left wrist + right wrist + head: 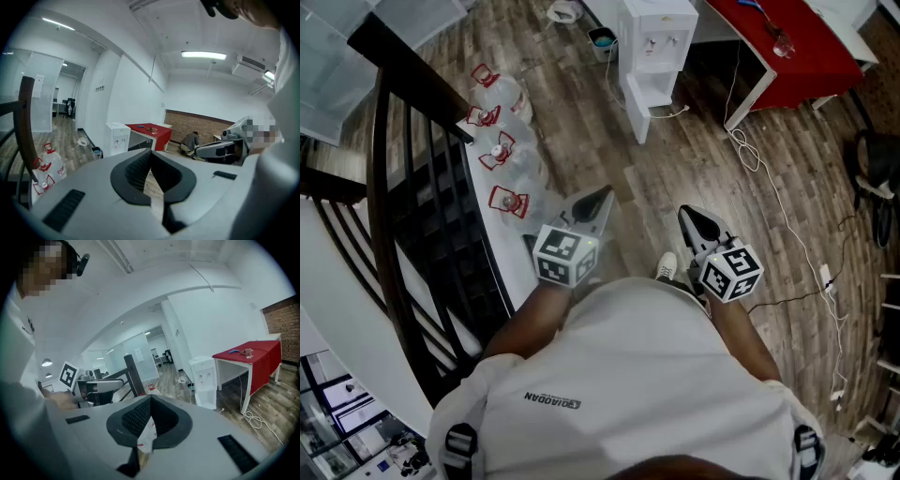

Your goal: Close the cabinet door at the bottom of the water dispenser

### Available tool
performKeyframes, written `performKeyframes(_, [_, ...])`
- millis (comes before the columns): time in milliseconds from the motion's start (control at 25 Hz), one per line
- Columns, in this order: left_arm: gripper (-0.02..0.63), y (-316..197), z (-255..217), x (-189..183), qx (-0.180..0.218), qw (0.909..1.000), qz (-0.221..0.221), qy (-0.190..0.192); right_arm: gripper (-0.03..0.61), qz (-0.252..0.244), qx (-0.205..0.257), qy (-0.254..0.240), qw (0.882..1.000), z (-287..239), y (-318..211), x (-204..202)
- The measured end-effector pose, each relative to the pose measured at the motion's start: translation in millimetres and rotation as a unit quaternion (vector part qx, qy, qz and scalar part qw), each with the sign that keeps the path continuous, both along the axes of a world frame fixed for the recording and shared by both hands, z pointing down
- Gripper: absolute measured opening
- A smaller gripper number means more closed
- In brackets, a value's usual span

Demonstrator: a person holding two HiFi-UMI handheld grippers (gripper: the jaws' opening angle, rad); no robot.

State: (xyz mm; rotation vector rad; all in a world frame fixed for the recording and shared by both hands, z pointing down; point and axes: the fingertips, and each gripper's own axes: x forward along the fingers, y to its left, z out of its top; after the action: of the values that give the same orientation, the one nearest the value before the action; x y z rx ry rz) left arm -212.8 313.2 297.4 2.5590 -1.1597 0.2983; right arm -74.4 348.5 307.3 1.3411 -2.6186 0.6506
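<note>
The white water dispenser (654, 42) stands far ahead on the wood floor, beside a red table (792, 42). Its bottom cabinet door (635, 111) appears to stand out open on the left side. The dispenser is small and distant in the left gripper view (117, 138) and in the right gripper view (205, 380). My left gripper (598, 201) is held close to my body, its jaws together with nothing between them. My right gripper (697, 221) is level with it, also shut and empty. Both are well short of the dispenser.
Several large water bottles (508, 150) with red handles line the left, beside a dark stair railing (394, 187). White cables (769, 183) trail over the floor at the right. A small bin (602, 40) sits left of the dispenser. A person (190, 140) crouches by the brick wall.
</note>
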Motion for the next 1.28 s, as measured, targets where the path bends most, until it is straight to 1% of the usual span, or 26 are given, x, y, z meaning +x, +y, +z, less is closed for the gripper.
performKeyframes(320, [-0.003, -0.9, -1.3, 5.7, 0.000, 1.0000, 0.002, -0.002, 0.021, 0.000, 0.003, 0.000, 1.000, -1.2, -2.4, 3.7])
performKeyframes(560, [-0.003, 0.2, 6.9, 13.9, -0.025, 0.9997, 0.005, -0.003, 0.021, 0.010, 0.003, -0.041, 0.999, -7.1, -5.2, 9.8])
performKeyframes(720, [-0.003, 2.1, 13.3, 15.6, -0.032, 0.9995, 0.000, -0.008, 0.023, 0.009, -0.002, -0.029, 1.000, 0.2, -4.4, 10.7])
performKeyframes(920, [-0.003, -0.2, 17.6, 20.1, -0.036, 0.9992, -0.014, -0.013, 0.023, 0.002, -0.010, -0.033, 0.999, 5.8, -6.7, 20.0])
performKeyframes(1120, [-0.003, -7.9, 20.2, 44.5, -0.038, 0.9990, -0.016, -0.017, 0.023, -0.006, -0.012, -0.033, 0.999, 9.1, -14.0, 42.9])
performKeyframes(1280, [-0.003, -19.4, 16.9, 79.6, -0.033, 0.9993, -0.010, -0.015, 0.023, -0.010, -0.017, -0.033, 0.999, 13.5, -22.9, 70.4])
